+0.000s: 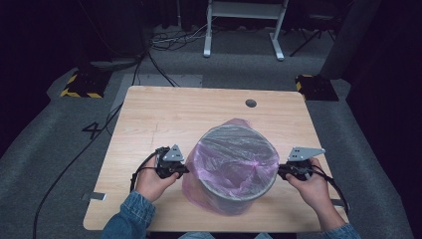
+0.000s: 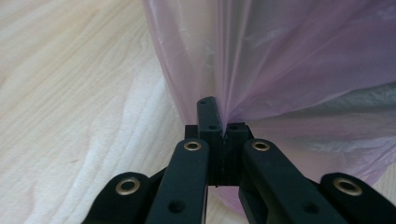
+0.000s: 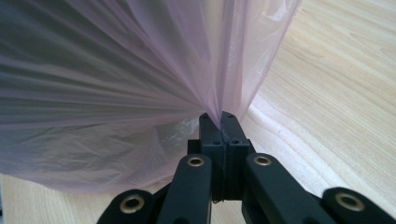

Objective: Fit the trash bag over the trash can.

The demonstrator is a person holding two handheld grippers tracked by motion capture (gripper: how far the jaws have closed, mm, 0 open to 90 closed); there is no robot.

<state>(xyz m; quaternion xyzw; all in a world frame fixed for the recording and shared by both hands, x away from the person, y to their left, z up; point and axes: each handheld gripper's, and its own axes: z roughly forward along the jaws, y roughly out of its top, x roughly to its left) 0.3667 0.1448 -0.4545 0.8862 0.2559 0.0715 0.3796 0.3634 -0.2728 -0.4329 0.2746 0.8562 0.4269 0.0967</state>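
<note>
Wooden table [image 1: 149, 119], light-grained, standing on grey carpet [image 1: 40, 149] in a dark room; a white desk frame [image 1: 244, 25] and loose cables [image 1: 169, 40] lie beyond its far edge. Near the table's front centre stands a round grey bin [image 1: 239, 191], lined with a pink plastic bag [image 1: 234, 159] whose film drapes over the rim and down the outer wall. Left gripper [image 1: 183, 169], at the bin's left side: jaws fully closed, pinching a gathered fold of the bag [image 2: 280, 60]. Right gripper [image 1: 281, 172], at the bin's right side: jaws likewise closed on a pleated fold of the bag [image 3: 140, 70]. Each held fold fans out from the jaw tips.
</note>
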